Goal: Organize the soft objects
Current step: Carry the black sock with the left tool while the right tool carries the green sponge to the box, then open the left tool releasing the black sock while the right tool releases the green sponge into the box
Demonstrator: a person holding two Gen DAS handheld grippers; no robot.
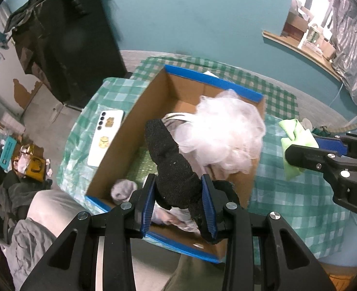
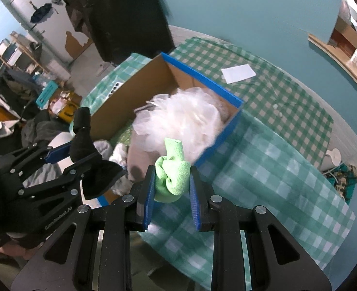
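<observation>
Black sock (image 1: 176,169) between left tongs (image 1: 178,203) (pinched) — above box (image 1: 120,145).

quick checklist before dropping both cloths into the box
1. Left claw grips the black cloth: ok, shut on it.
2. Right claw grips the green cloth: ok, shut on it.
3. Black cloth over the box: ok, it hangs above the open top.
4. Green cloth over the box: not ok, it looks outside the blue wall, above the tablecloth.
5. Room in the box: cannot tell; the white puff fills the far half and a grey sock lies near.
6. Phone clear of the drop: ok, outside the box.
</observation>
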